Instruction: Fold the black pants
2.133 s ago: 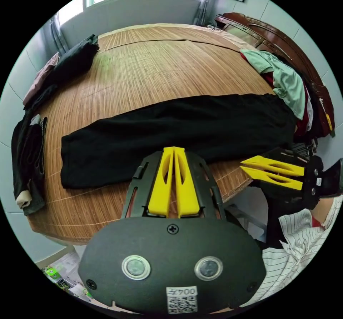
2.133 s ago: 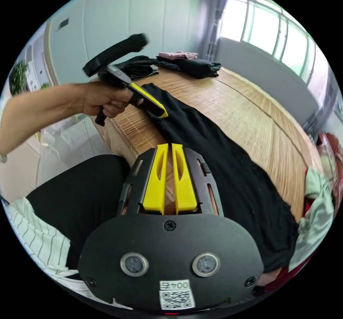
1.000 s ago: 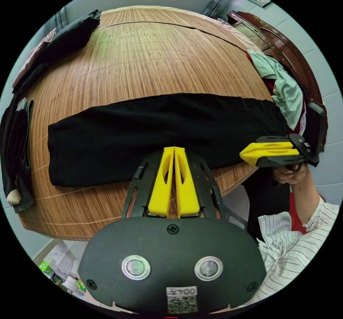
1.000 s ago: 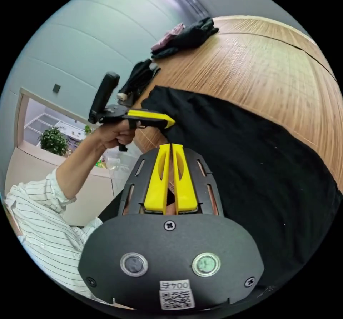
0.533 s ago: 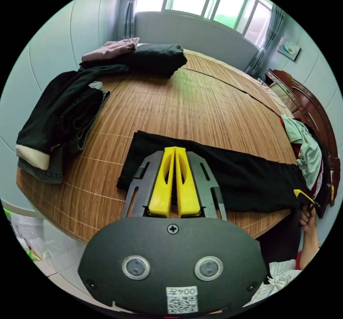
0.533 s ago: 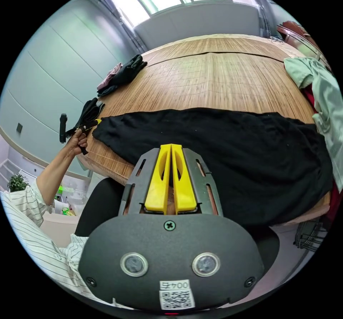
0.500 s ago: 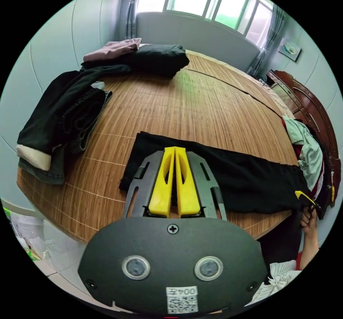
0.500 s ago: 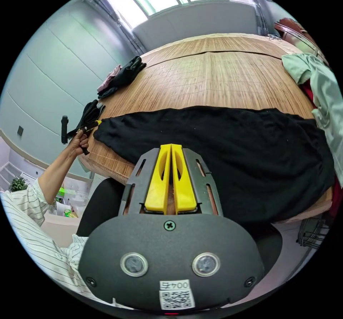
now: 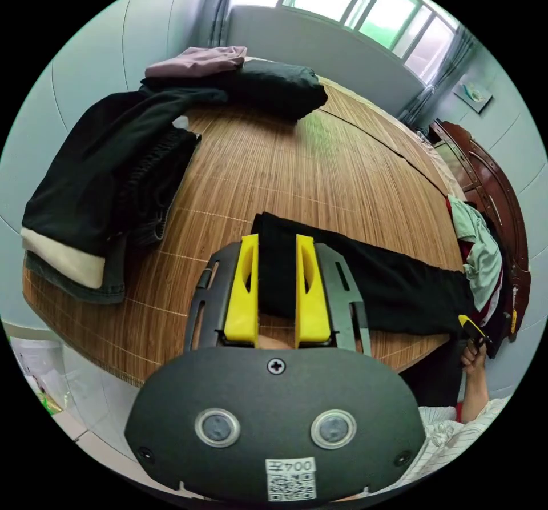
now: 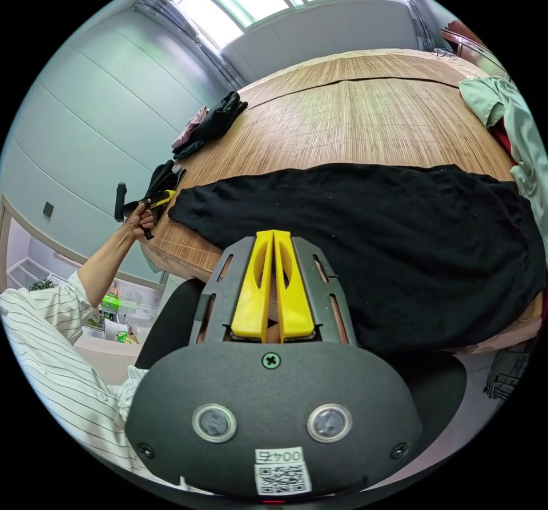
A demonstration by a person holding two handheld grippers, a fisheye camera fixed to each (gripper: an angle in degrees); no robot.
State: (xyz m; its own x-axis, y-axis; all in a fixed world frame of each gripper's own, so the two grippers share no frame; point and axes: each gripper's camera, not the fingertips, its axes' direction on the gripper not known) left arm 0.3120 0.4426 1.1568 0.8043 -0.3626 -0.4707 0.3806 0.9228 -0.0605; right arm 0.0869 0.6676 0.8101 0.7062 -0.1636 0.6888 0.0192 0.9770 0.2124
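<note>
Black pants (image 10: 365, 241) laid out lengthwise along the near edge of the bed's slatted bamboo mat (image 9: 297, 167); my two grippers at opposite ends.

My left gripper (image 9: 277, 247) has its yellow jaws parted, with the cuff end of the pants lying in the gap between them; I cannot tell whether either jaw touches the cloth. My right gripper (image 10: 273, 241) has its yellow jaws pressed together with nothing between them, above the wider waist end at the mat's edge. In the left gripper view, a pile of dark folded clothes (image 9: 108, 179) lies at the mat's left corner, a second stack with a pink garment (image 9: 197, 60) on top beyond it, and a pale green garment (image 9: 485, 253) past the waist end.
</note>
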